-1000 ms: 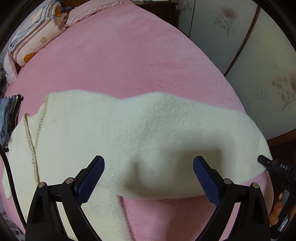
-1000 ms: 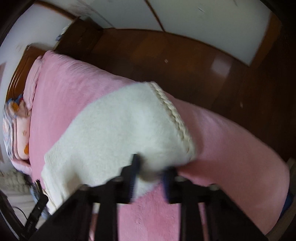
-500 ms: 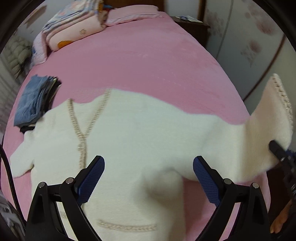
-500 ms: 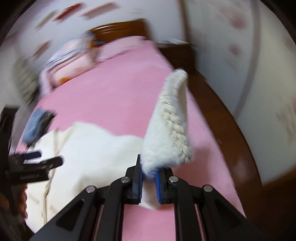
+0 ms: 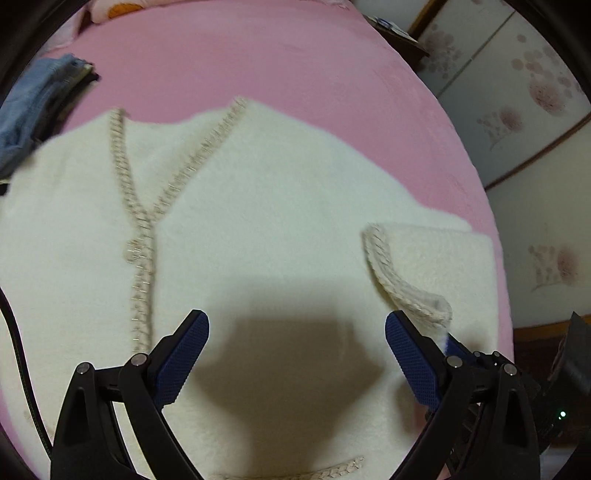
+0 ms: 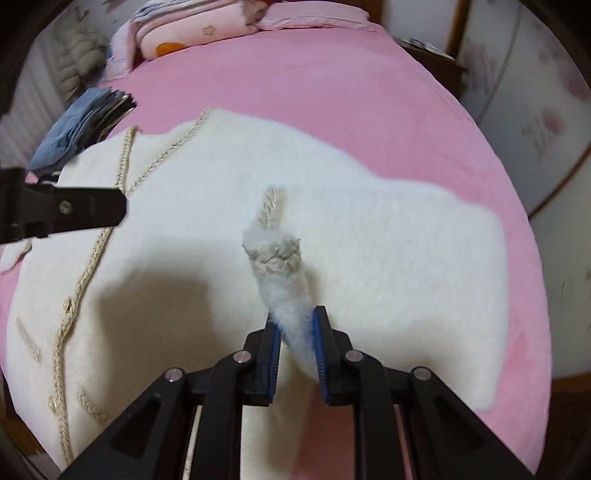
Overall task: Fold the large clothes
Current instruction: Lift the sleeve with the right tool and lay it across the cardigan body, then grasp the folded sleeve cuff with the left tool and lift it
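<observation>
A fluffy cream cardigan [image 5: 258, 206] with braided beige trim lies front up on the pink bed; it also shows in the right wrist view [image 6: 207, 236]. Its right sleeve [image 5: 436, 266] is folded inward over the body. My right gripper [image 6: 295, 328] is shut on the sleeve's braided cuff [image 6: 275, 254] and holds it just above the cardigan. My left gripper [image 5: 297, 350] is open and empty, hovering over the cardigan's lower middle; its arm shows at the left of the right wrist view [image 6: 62, 214].
A folded pile of blue jeans [image 6: 81, 129] lies on the bed [image 6: 332, 81] beside the cardigan's left shoulder. Pillows and a folded quilt [image 6: 192, 29] sit at the headboard. A nightstand [image 6: 432, 55] and floral wardrobe doors [image 5: 517, 110] stand on the right.
My right gripper has carried the sleeve cuff from beyond the bed's right edge inward over the cardigan body, folding the sleeve. My left gripper stayed open and moved closer over the cardigan.
</observation>
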Demonstrator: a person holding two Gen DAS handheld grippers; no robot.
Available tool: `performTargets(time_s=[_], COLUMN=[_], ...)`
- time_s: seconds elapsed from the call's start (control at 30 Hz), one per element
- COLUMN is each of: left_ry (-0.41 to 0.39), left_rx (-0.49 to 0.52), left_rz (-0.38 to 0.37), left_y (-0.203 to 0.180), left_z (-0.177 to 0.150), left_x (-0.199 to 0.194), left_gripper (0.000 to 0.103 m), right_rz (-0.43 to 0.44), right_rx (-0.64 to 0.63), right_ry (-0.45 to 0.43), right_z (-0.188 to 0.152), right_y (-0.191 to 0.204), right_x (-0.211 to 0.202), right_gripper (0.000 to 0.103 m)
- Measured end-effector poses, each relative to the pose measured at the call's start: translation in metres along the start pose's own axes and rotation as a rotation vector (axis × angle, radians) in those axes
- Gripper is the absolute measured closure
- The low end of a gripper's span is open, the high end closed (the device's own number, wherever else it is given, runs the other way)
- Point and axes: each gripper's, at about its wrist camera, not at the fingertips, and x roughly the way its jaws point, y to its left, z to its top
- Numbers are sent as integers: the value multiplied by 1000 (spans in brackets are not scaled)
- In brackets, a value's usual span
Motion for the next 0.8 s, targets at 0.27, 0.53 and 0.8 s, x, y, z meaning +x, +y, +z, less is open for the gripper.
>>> performTargets(time_s=[0.27,0.53,0.8], left_ry=[81,181,218], left_rx=[32,-57,-55], left_rz=[-214,-326,-331], left_y=[-24,-37,-65], left_z=[-8,-17,-13], left_x=[27,62,82], left_gripper=[10,25,68], right_rz=[19,17,5], right_rx=[65,114,145], right_ry=[-11,-11,20], right_z=[-27,-43,-54], right_y=[-20,-33,-55], right_x=[-31,-43,-41], right_gripper=[54,54,54])
